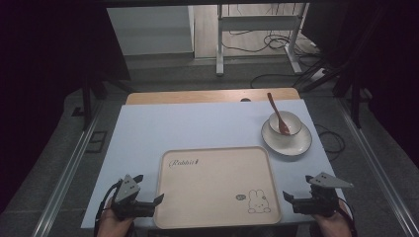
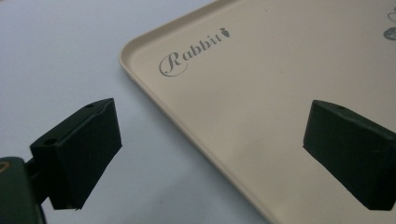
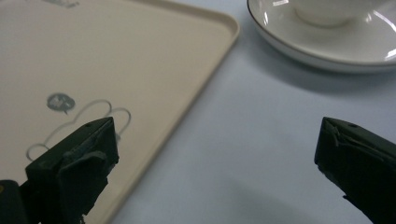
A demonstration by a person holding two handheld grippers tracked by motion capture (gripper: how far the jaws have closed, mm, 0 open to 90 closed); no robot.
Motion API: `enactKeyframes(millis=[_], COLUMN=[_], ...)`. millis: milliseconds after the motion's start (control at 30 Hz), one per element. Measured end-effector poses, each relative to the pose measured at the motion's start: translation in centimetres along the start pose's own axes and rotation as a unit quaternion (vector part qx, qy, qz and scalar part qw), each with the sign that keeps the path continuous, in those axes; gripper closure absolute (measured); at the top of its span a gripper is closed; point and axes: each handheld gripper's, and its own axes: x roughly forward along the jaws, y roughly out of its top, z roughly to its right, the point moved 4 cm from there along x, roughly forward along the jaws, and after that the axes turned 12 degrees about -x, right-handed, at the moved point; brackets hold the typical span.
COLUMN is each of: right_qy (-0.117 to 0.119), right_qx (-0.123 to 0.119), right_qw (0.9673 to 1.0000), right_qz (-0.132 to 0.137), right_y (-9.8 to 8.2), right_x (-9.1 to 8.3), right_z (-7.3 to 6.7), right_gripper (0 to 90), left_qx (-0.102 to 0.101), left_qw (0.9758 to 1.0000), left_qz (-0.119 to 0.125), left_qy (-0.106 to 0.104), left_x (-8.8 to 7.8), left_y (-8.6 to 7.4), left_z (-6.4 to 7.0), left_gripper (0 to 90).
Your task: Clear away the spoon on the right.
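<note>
1. left gripper (image 1: 149,197): fingers spread wide, holding nothing; the tray (image 2: 261,116) rim runs between them.
2. right gripper (image 1: 297,193): fingers wide, empty, straddling the tray's right edge.
3. risk: uneven lift tilts the tray; a forward push strikes the saucer (image 1: 287,142), tipping bowl (image 1: 285,122) and spoon (image 1: 278,114) onto the counter (image 1: 148,128).

Count on the worktop (image 1: 148,128): 1 beige tray (image 1: 217,217), 1 white plate (image 1: 296,145), 1 white bowl (image 1: 291,121) on the plate, 1 red-brown spoon (image 1: 277,112) in the bowl. 2 hand-held grippers: left hand-held gripper (image 1: 148,190), right hand-held gripper (image 1: 299,188).
</note>
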Motion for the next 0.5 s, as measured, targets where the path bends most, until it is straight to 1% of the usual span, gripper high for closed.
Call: enactKeyframes(millis=[67,100,133,200,267,333,500], right_qy=[-0.001,-0.009,-0.009,-0.004,-0.002,-0.011,-0.015], right_qx=[0.002,0.004,0.007,0.018,0.018,0.015,0.011], right_qw=[1.0000,1.0000,0.9999,0.9998,0.9998,0.9998,0.9996], right_qz=[-0.003,0.003,0.005,-0.001,-0.001,-0.009,-0.019], right_y=[-0.18,-0.12,-0.09,-0.23,-0.23,-0.22,-0.24], right_x=[0.03,-0.14,-0.22,-0.06,-0.06,0.02,0.18], right_z=[-0.05,0.00,0.01,0.19,0.18,0.11,0.04], right_gripper=[0.0,0.0,0.0,0.0,0.0,0.0,0.0], left_qx=[-0.003,-0.005,-0.006,-0.005,-0.004,-0.005,-0.007], left_qw=[1.0000,1.0000,1.0000,1.0000,1.0000,1.0000,1.0000], left_qz=[0.002,0.002,0.003,0.002,0.002,0.002,0.002], left_qy=[-0.001,-0.002,-0.002,-0.002,-0.002,-0.002,-0.004], left_x=[-0.02,-0.03,-0.05,-0.03,-0.03,-0.04,-0.04], left_y=[0.01,0.01,0.01,0.00,0.00,0.00,0.00], left_z=[-0.04,-0.08,-0.10,-0.08,-0.07,-0.07,-0.14], left_gripper=[4.0,4.0,4.0,4.0,4.0,4.0,4.0])
